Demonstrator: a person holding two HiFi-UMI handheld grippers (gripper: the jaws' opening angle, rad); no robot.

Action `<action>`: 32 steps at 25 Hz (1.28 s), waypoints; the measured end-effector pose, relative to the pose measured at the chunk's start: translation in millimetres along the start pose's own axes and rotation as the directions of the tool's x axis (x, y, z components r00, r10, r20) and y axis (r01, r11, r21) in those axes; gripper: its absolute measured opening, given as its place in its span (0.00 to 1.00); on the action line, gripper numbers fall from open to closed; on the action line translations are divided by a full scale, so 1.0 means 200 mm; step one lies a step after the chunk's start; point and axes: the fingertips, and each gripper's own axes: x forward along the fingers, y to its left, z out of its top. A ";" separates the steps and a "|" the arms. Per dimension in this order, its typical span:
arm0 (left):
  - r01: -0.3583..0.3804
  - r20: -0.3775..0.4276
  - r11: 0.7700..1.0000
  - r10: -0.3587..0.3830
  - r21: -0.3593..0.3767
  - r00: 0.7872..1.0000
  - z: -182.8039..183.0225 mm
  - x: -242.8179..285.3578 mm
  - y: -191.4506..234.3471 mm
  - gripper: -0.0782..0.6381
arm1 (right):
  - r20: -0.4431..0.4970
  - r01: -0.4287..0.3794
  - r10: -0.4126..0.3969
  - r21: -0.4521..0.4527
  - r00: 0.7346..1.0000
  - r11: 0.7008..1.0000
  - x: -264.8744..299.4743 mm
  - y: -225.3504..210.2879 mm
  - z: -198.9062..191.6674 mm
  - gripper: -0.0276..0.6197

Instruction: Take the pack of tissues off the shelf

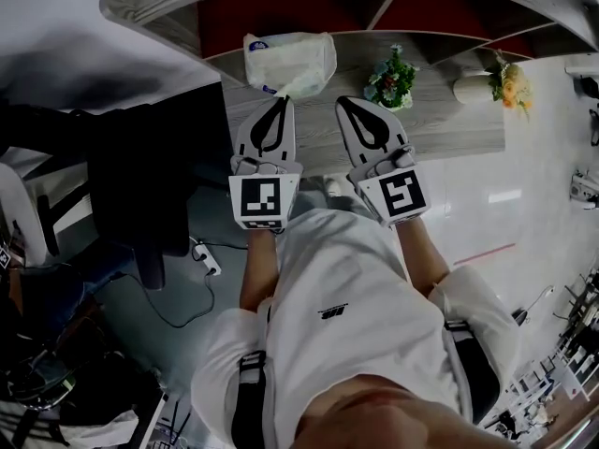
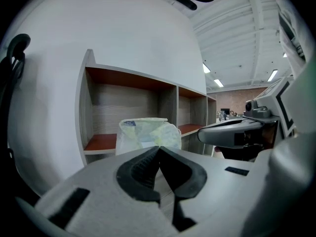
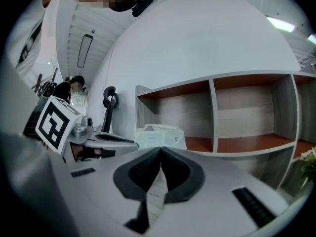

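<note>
Holds the white two-jaw left gripper point(image 1: 283, 99) with its black-padded jaws pressed together at the tips, clamping nothing. Points it at the soft white plastic-wrapped pack of tissues point(image 1: 290, 62), tips just near of the wrapper's near edge; cannot tell whether touching. Holds the matching white right gripper point(image 1: 343, 102) alongside, to the right, likewise closed tip to tip and empty, aimed over the grey wood-grain ledge point(image 1: 449, 124).

Locates the pack at the far left of that ledge, at the mouth of the leftmost compartment of the grey shelf unit with red-brown inner panels point(image 1: 281, 12). Locates a small potted plant with green leaves and pink blooms point(image 1: 393, 80) right of the pack, and a yellow flower bunch point(image 1: 510, 87) against a pale vase farther right. Wears a white shirt point(image 1: 346, 316).
</note>
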 end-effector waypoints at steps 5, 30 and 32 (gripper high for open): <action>-0.007 -0.018 1.000 0.007 -0.003 1.000 -0.06 -0.02 -0.01 0.15 | -0.048 -0.004 0.004 0.004 0.999 1.000 -0.01 0.01 -0.08 0.08; 0.024 -0.141 0.998 -0.032 -0.060 0.989 -0.61 0.06 0.03 0.15 | -0.151 0.020 -0.012 0.054 0.988 0.998 0.18 0.02 -0.56 0.08; 0.025 -0.148 0.998 -0.035 -0.064 0.988 -0.65 0.08 0.04 0.15 | -0.160 0.026 -0.017 0.052 0.987 0.998 0.20 0.02 -0.60 0.08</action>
